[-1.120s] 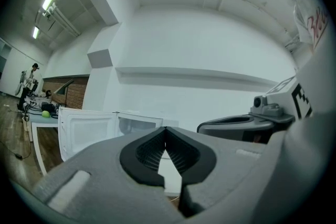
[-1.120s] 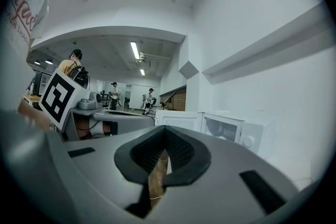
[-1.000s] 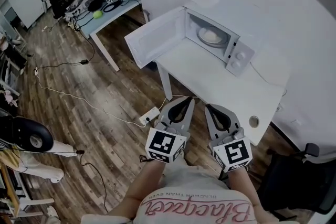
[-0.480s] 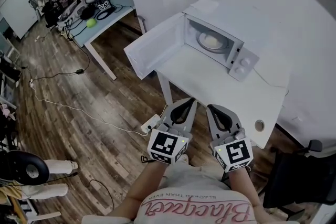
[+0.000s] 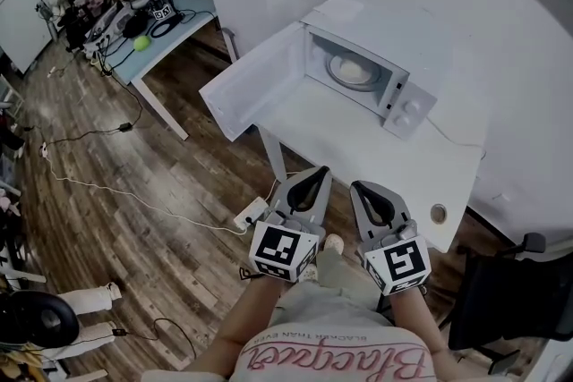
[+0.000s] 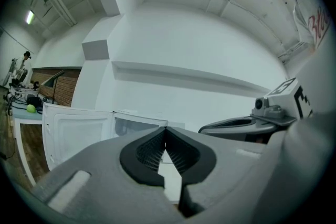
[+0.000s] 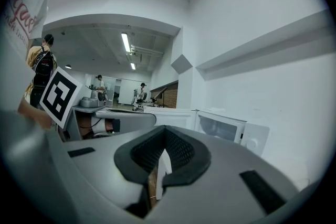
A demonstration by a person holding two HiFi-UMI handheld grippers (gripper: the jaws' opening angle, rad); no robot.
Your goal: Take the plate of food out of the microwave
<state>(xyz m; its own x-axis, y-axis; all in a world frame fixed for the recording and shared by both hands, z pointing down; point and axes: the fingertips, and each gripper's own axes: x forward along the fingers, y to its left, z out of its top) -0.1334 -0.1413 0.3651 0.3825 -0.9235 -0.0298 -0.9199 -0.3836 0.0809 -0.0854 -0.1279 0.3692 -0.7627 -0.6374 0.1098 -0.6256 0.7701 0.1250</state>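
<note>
Plate [image 5: 351, 70] with food sits inside the microwave [image 5: 407, 103], whose door [image 5: 255, 83] hangs open. Left gripper [image 5: 318, 174] and right gripper [image 5: 361, 189], both closed tight and empty, are side by side well short of the microwave.

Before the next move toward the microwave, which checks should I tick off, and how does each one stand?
1. Microwave door open: ok, it is swung wide to the left.
2. Plate of food inside the microwave: ok, it shows through the opening.
3. Left gripper ready to grasp: not ok, its jaws are together and empty.
4. Right gripper ready to grasp: not ok, its jaws are together and empty.
5. Grippers near the plate: not ok, both are at the near edge of the table, short of the microwave.
6. Landing spot before the microwave: ok, the top there is bare and white.
</note>
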